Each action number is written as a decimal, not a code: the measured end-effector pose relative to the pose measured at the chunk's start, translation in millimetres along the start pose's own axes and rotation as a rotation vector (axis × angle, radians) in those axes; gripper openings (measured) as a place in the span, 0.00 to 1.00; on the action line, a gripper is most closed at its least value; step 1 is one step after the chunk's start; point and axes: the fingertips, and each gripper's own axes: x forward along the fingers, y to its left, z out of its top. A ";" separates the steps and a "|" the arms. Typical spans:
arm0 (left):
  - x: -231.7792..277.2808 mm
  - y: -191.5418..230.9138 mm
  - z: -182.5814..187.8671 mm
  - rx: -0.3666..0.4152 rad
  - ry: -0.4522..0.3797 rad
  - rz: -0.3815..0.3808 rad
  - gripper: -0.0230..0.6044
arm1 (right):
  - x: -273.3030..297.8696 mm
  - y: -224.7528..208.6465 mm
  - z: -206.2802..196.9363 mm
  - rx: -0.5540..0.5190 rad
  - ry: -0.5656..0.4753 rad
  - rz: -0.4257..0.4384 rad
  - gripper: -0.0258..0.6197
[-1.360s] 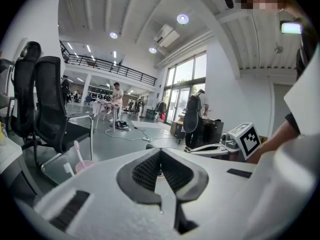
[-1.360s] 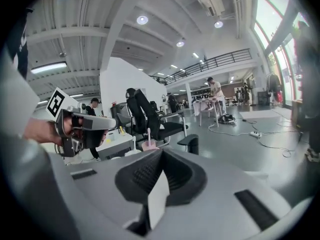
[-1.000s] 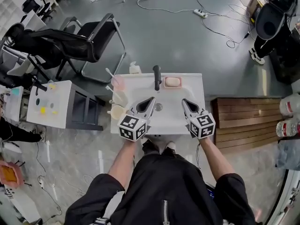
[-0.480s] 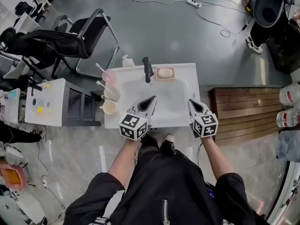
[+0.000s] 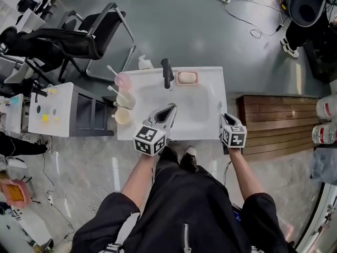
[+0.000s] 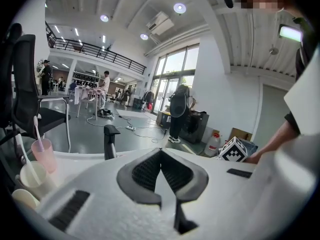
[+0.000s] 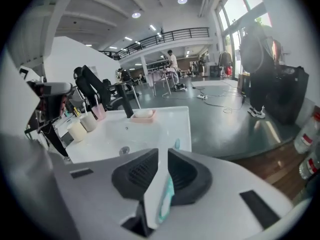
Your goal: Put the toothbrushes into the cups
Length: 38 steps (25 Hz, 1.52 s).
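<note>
Shell of the left gripper [image 6: 160, 153] looks like matt white plastic, with ribbed black rubbery pads [image 6: 145, 171]. The sink [image 5: 208, 96] under it is glossy white ceramic, and the tap [image 5: 167, 74] ahead is matt black. Off to its left, the pink cup [image 5: 122, 80] is see-through plastic and the cream cups [image 5: 126, 100] are matt. Floor [image 5: 200, 30] beyond is shiny polished grey.

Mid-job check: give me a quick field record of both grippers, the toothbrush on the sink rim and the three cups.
left gripper: shut, empty, over the sink front
right gripper: jaws just been opening, toothbrush between them, not yet gripped
toothbrush place: on the sink's right rim
pink cup: holds pink cup's brush
middle cup: holds middle cup's brush
near cup: empty
</note>
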 end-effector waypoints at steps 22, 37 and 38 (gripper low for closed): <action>-60.7 44.5 -8.7 -0.040 -0.021 0.174 0.04 | 51.5 -29.3 -49.0 -0.023 0.330 -0.070 0.10; -108.5 58.0 -10.0 -0.078 -0.080 0.303 0.04 | 38.6 134.4 62.5 -0.226 -0.073 0.380 0.10; -114.8 61.1 -11.2 -0.083 -0.084 0.319 0.04 | 38.3 148.6 66.1 -0.245 -0.080 0.410 0.10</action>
